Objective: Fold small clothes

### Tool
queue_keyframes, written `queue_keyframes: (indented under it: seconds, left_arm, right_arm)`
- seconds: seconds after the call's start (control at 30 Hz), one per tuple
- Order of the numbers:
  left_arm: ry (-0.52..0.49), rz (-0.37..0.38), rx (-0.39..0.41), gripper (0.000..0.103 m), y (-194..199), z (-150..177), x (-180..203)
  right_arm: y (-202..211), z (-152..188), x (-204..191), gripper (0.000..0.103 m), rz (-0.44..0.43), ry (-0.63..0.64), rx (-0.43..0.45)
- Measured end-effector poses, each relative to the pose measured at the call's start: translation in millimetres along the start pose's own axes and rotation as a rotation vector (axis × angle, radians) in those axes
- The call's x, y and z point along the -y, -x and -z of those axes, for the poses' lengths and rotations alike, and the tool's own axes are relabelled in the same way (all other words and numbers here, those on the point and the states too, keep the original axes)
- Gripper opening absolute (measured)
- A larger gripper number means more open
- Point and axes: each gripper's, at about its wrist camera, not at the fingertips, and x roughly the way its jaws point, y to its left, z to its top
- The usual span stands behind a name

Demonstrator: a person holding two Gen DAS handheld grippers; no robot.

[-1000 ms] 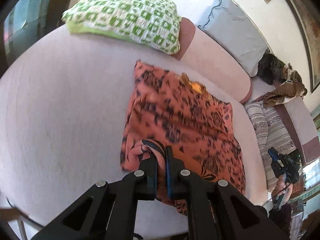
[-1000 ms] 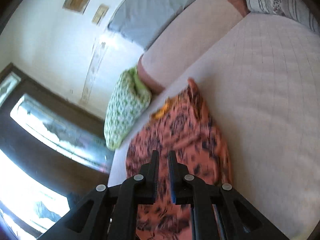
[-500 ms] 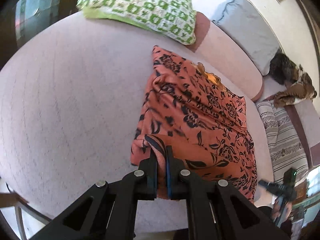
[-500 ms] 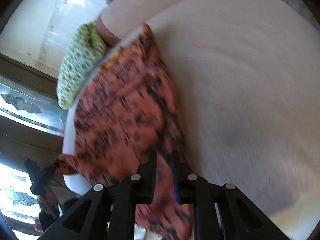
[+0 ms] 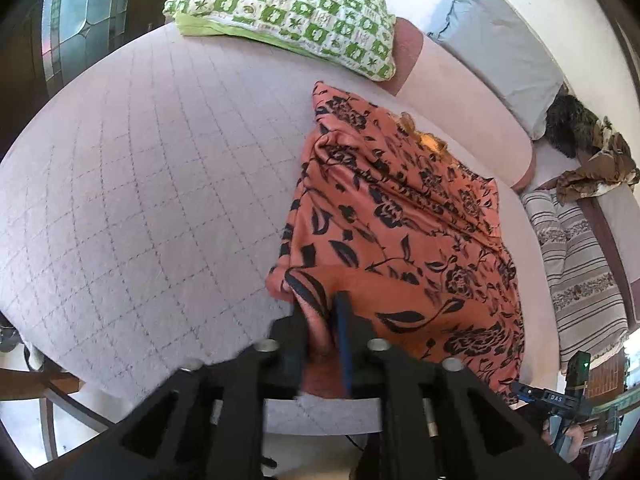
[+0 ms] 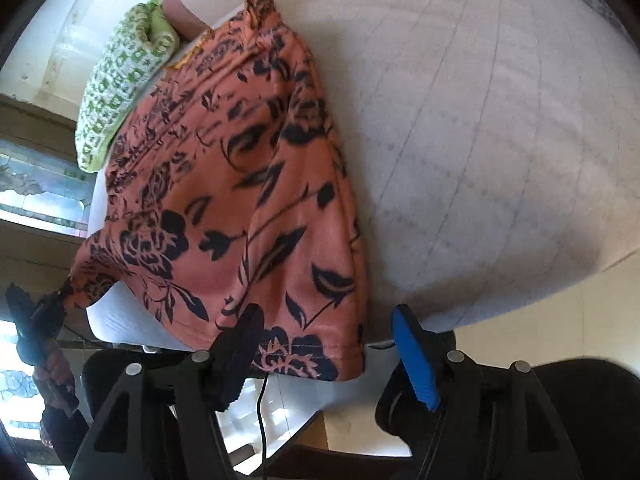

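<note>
Orange floral garment (image 5: 400,232) now lies spread along the near edge of the quilted bed (image 5: 152,184), where a second ago both corners were still pinched and being drawn down. Both tools are letting go: the right tool (image 6: 324,344) has its jaws opening wide, the hem lying loose just ahead between them; the left tool (image 5: 320,320) is opening too, narrowly, with a fold of cloth between its fingers. To me the lay-out step looks done, so folding can begin.
</note>
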Motion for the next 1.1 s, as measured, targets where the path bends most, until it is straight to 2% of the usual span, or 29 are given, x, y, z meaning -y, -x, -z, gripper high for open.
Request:
queue_keyframes:
  seconds: [0.03,0.07,0.1,0.13,0.27,0.4,0.63,0.83,0.87,0.93,0.97,1.0,1.1]
  left_arm:
    - [0.005,-0.023,-0.012,0.046,-2,1,-2]
    - [0.011,-0.037,-0.02,0.061,-3,1,-4]
    - [0.017,-0.042,-0.024,0.062,-4,2,-6]
    - [0.027,-0.038,-0.03,0.062,-4,2,-9]
    - [0.071,-0.041,-0.05,0.062,-5,4,-21]
    - [0.096,-0.052,-0.077,0.062,-3,15,-27]
    - [0.106,-0.061,-0.102,0.064,-4,42,-25]
    - [0.134,-0.004,-0.157,0.064,-32,57,-23]
    - [0.142,0.01,-0.164,0.063,-36,60,-24]
    - [0.136,0.042,-0.15,0.04,-38,62,-23]
    - [0.133,0.068,-0.153,0.019,-38,61,-21]
    - [0.128,0.092,-0.154,0.012,-39,61,-19]
    - [0.031,0.09,-0.119,0.01,-35,60,-1]
  right_arm:
    - [-3,1,-3,0.046,0.019,0.006,0.001]
    - [-5,2,-8,0.033,0.059,0.027,0.001]
    - [-6,2,-12,0.026,0.075,0.049,-0.004]
    - [-3,3,-17,0.009,0.056,0.074,-0.01]
    - [16,-2,-27,0.008,-0.063,0.083,0.004]
    - [41,-13,-36,0.008,-0.203,0.083,0.057]
    - [72,-30,-37,0.008,-0.246,0.078,0.17]
    - [67,-29,-30,0.008,-0.249,0.059,0.161]
    - [64,-28,-32,0.008,-0.254,0.058,0.159]
    - [64,-26,-34,0.008,-0.259,0.063,0.16]
    - [65,-25,-34,0.008,-0.259,0.067,0.164]
    - [66,-25,-34,0.008,-0.259,0.07,0.167]
    - [73,-26,-35,0.008,-0.265,0.073,0.185]
